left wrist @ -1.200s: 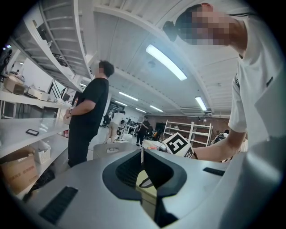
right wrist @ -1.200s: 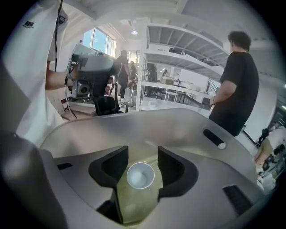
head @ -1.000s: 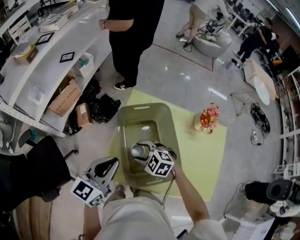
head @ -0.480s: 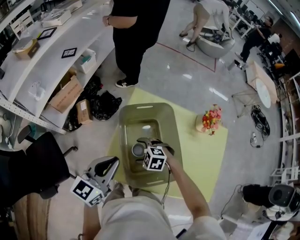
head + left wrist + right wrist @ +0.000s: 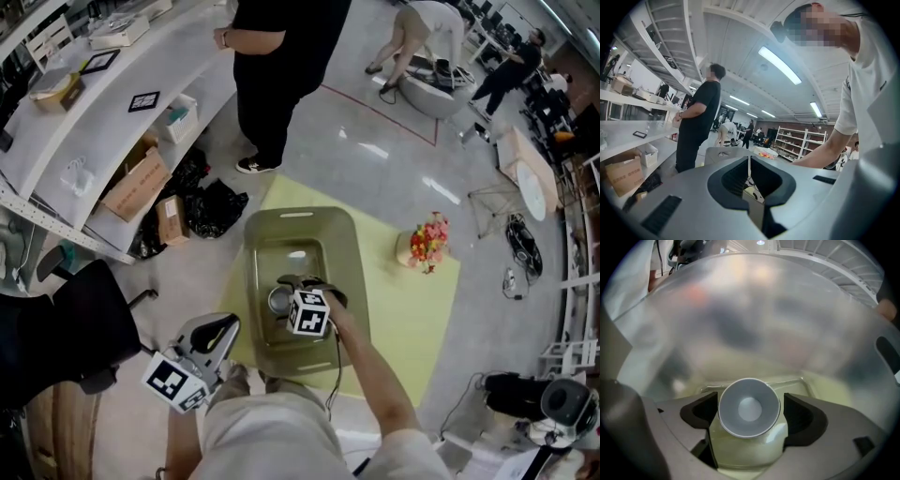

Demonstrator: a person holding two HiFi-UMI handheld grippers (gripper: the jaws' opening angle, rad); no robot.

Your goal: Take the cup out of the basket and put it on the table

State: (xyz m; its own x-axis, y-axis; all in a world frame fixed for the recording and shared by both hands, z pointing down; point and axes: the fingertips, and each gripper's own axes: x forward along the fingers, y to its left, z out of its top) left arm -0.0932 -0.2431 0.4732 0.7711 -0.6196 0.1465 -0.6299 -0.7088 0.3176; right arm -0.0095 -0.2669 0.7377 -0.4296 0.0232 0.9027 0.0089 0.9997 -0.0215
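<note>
You get bright, even ceiling strip lights (image 5: 780, 65) and glare patches on the floor (image 5: 373, 150). Your gripper views bend toward dark edges, and the basket wall (image 5: 754, 319) is blurred.

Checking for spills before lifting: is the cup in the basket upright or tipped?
Upright: the cup shows its round open mouth and inner bottom from above, inside the basket.

No words, numbers or brand names are legible. Only black-and-white square markers show: on the cube of the left gripper (image 5: 222, 324), on that of the right gripper (image 5: 281, 299), and on a card (image 5: 142, 100) on the white shelf (image 5: 86, 131).
</note>
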